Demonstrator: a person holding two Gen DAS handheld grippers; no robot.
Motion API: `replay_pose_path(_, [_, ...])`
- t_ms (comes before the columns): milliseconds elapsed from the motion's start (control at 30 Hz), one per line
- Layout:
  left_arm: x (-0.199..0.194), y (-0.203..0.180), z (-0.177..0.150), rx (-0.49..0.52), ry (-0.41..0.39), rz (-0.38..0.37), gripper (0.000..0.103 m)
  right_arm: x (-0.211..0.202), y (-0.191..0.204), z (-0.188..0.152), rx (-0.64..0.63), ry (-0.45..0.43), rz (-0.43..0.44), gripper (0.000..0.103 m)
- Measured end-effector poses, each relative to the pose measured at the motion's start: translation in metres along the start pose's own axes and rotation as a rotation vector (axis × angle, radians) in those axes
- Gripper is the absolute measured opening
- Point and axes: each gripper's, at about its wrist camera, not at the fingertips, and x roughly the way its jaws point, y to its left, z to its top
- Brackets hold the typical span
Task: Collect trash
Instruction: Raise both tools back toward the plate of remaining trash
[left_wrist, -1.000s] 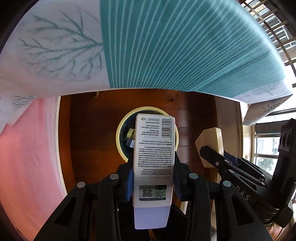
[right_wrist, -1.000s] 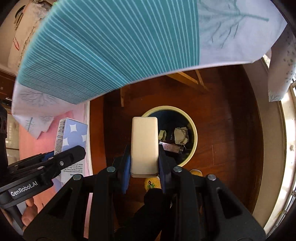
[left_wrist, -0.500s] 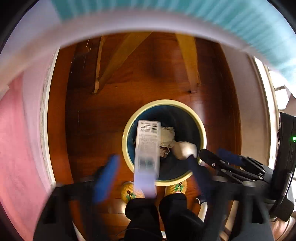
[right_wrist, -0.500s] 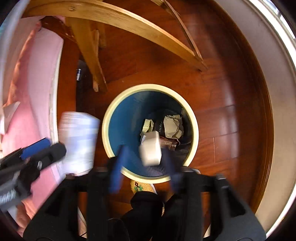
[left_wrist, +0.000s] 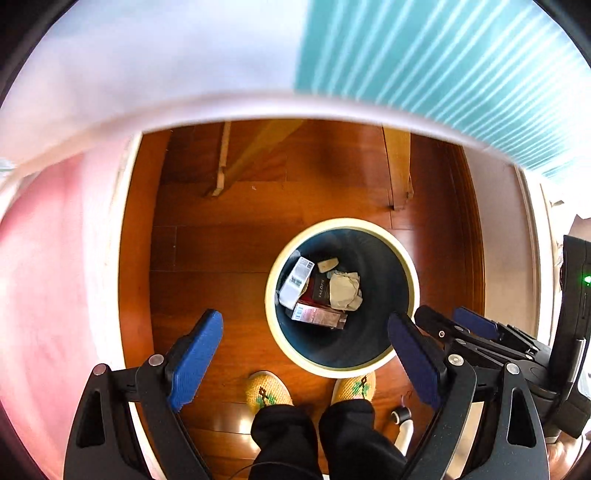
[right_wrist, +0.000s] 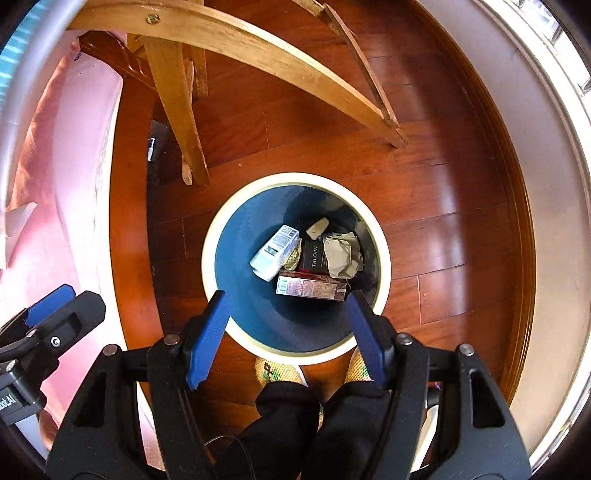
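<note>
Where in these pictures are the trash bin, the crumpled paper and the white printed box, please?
trash bin (right_wrist: 380, 236): right wrist view, on its cream rim.
crumpled paper (right_wrist: 341, 254): right wrist view, on its middle.
white printed box (left_wrist: 295, 282): left wrist view, on its printed face.

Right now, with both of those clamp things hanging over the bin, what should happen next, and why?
Probably lift both away to fetch more trash. The left hand-held gripper and right hand-held gripper are open and empty, and the white printed carton and small beige block already lie inside the round cream-rimmed blue bin.
</note>
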Motion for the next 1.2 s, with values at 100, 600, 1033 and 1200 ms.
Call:
replay_pose_path(100, [-0.021,0.003,-0.003,-0.016,-0.023,0.002,0.092,-0.019,0.007,-0.002,-0.004,-0.006,-0.001,0.063])
replay_pose_path(600, [-0.194,-0.011,-0.021,-0.003,-0.107,-0.023,0.092,-0.169,0.051,-0.023,-0.091,-0.047,0.016,0.063])
replay_pose_path(1033, [-0.366,-0.039,-0.022,0.017,-0.301,0.003,0.092,-0.329,0.097,-0.028,-0.306,-0.186,0.076,0.063])
replay_pose_path(1200, [-0.419,-0.043,-0.016,-0.026,-0.383,0.004,0.092,-0.387,0.111,-0.022,-0.407,-0.305,0.085,0.063])
